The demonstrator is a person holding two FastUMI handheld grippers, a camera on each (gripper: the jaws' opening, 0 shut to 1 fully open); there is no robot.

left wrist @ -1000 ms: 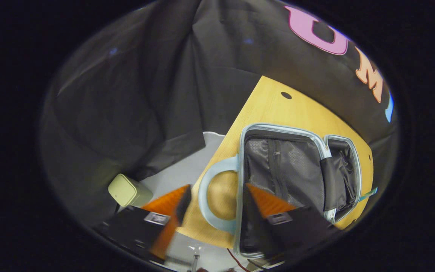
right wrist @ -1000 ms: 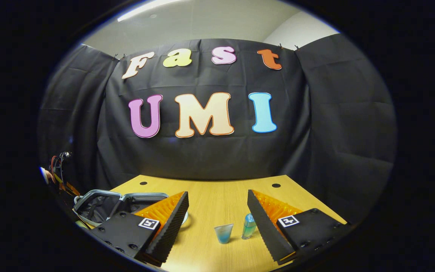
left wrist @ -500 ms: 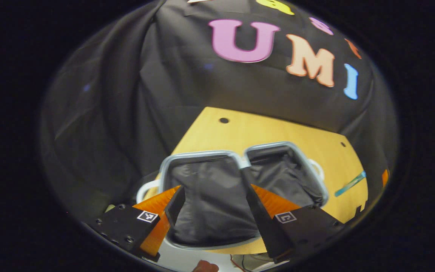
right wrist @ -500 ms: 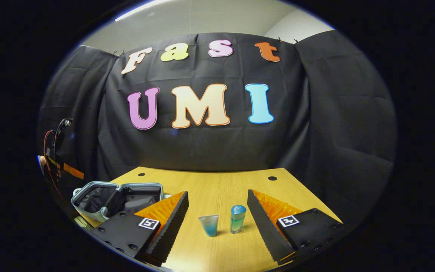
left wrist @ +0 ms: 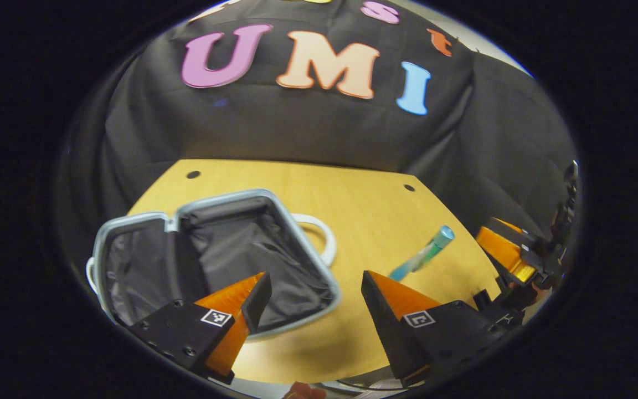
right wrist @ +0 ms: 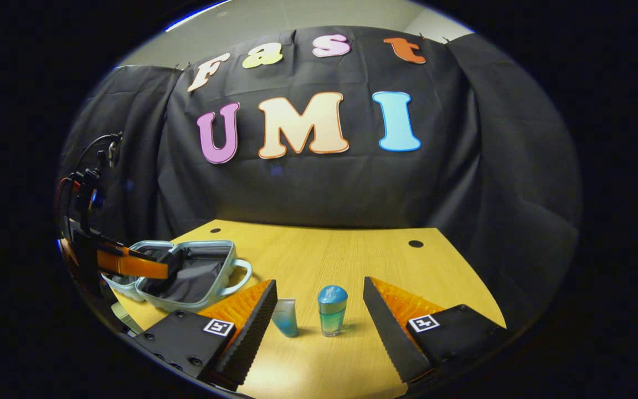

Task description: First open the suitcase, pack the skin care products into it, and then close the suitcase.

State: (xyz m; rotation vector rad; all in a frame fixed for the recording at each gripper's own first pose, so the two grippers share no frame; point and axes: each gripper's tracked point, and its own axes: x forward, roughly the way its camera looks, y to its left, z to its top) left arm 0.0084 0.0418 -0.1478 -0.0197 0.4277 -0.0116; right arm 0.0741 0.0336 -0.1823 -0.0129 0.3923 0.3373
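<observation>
My right gripper [right wrist: 319,318] is wide, empty, lined up on the bottle [right wrist: 332,310]; tube [right wrist: 286,317] just left of it. Left gripper [left wrist: 313,302] wide over the open suitcase [left wrist: 208,266]. Advance straight, centre on the bottle's body, clear the tube, then close.

Suitcase [right wrist: 225,260]: showing pale blue shell, black lining.
Bottle [right wrist: 332,317]: showing blue-to-green liquid, blue cap.
Bench [right wrist: 324,249]: showing light woodgrain.
</observation>
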